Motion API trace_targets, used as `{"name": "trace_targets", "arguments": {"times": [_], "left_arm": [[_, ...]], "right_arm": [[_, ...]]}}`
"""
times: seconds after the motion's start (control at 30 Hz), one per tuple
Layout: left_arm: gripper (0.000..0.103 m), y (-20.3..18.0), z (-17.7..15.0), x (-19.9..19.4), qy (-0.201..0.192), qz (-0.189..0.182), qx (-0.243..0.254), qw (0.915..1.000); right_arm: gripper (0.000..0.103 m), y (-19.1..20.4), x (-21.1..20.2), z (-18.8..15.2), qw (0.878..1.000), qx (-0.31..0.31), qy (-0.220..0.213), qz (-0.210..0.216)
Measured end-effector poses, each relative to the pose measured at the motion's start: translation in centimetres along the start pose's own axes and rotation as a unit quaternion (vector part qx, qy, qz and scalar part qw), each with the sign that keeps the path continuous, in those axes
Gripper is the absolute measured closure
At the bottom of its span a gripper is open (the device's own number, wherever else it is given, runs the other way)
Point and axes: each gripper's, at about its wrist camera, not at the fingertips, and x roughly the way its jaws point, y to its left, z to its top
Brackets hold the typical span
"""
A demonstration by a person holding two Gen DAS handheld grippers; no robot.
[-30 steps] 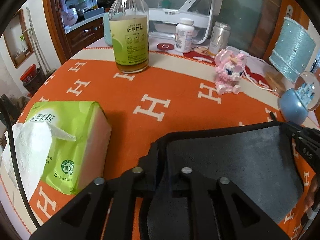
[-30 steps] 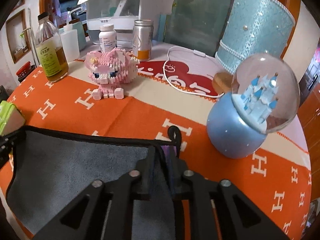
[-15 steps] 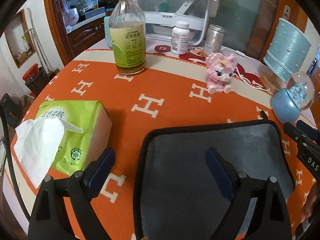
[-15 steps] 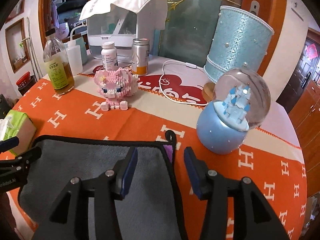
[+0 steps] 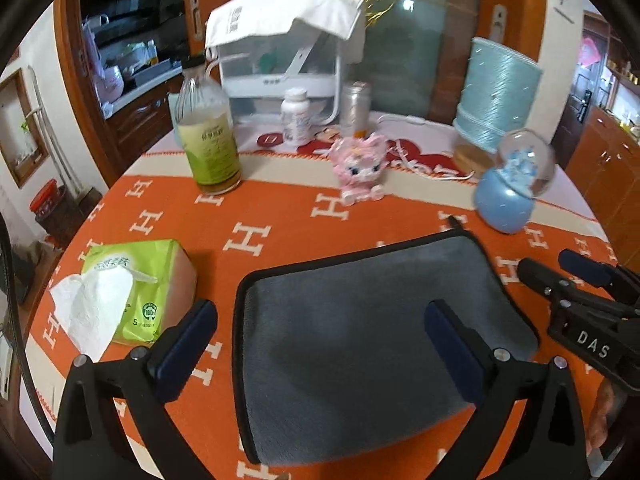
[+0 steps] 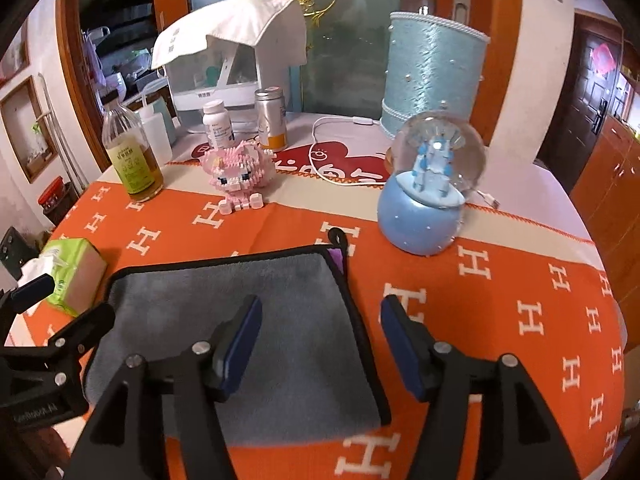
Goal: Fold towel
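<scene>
A grey towel (image 5: 360, 332) with black trim lies folded flat on the orange tablecloth; it also shows in the right wrist view (image 6: 256, 320). Its hanging loop (image 6: 338, 240) sticks out at the far right corner. My left gripper (image 5: 320, 340) is open and empty, raised above the towel's near left part. My right gripper (image 6: 320, 340) is open and empty above the towel's right edge; it also shows in the left wrist view (image 5: 560, 272) at the right. The left gripper's fingers (image 6: 60, 320) show at the left of the right wrist view.
A green tissue pack (image 5: 132, 292) lies left of the towel. Behind the towel stand a glass bottle (image 5: 208, 136), a pink brick toy (image 5: 360, 168), a blue snow globe (image 5: 512, 192), a white pill bottle (image 5: 296, 118), a metal can (image 5: 354, 108), a teal cylinder (image 5: 496, 108) and a white appliance (image 5: 288, 48).
Both grippers were shut on the towel's far edge one second ago. They opened, let the towel go and drew back and up. The towel now lies flat.
</scene>
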Motion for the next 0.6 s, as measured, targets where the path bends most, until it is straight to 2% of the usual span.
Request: {"name": "trace_targets", "arguments": {"times": [0.17, 0.33, 0.6], "left_arm": [[0.001, -0.7, -0.2, -2.8, -0.011, -0.022, -0.006, 0.9997], [0.001, -1.1, -1.0, -5.3, -0.014, -0.033, -0.003, 0.9993], [0.001, -2.6, -2.9, -9.1, -0.016, -0.062, 0.012, 0.9979]], "right_arm": [[0.036, 0.0, -2.8, -0.6, 1.0, 0.01, -0.01, -0.008], [0.025, -0.1, -5.8, -1.7, 0.999, 0.027, -0.016, -0.012], [0.025, -1.1, -10.1, -4.5, 0.999, 0.041, -0.015, -0.022]]}}
